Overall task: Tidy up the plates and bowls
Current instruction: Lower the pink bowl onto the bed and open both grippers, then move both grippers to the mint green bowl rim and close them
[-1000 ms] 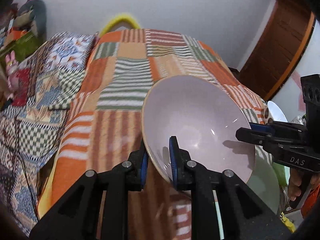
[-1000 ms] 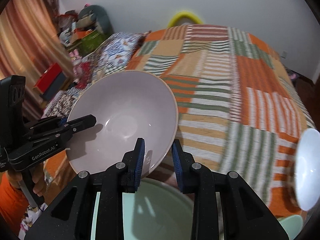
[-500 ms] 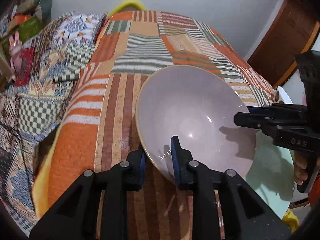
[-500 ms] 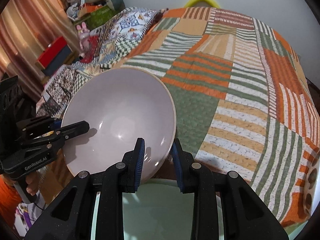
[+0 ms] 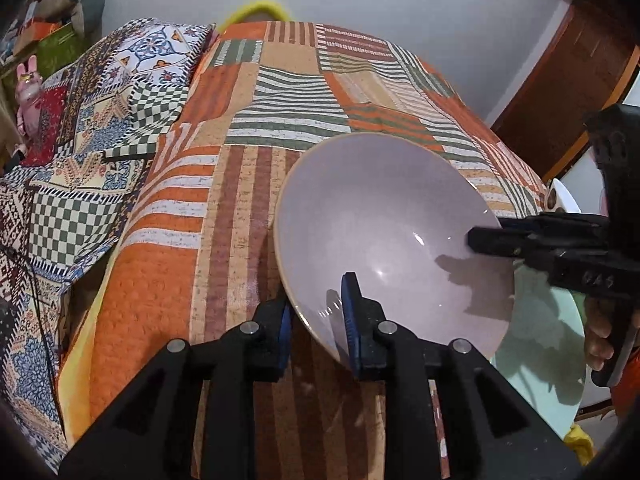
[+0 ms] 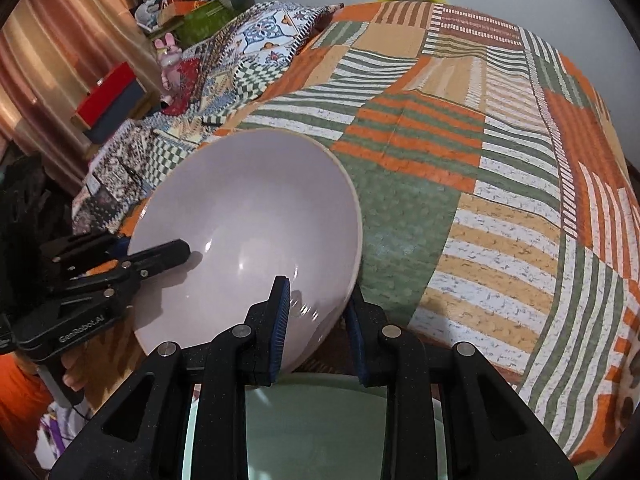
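A bed fills the background here, spread with a patchwork quilt of orange, green and cream stripes, running up to a pale wall at the top of both frames. Upper left in each view there's a second checkered, tile-print cover, and past it a pink toy rabbit among clutter by the curtain.

Centre stage: the lavender bowl. In the left wrist view it sits right of centre, tipped, its open mouth facing up and toward the camera, the far rim high and the near rim low between the fingers. Round as it is, there's no long axis to call. In the right wrist view the same bowl lies left of centre, tilted, mouth open to the lens.

Left gripper: jaws drawn nearly together, blue pads pinching the bowl's near rim, one pad outside the wall and one inside. Right gripper: same story on the opposite edge, narrow gap, one pad inside the wall, the other outside. So it's a two-handed hold on the one bowl.

Below it, a pale green plate shows at the bottom of the right wrist frame, and at lower right in the left wrist frame. Whether bowl and plate touch, I can't tell.
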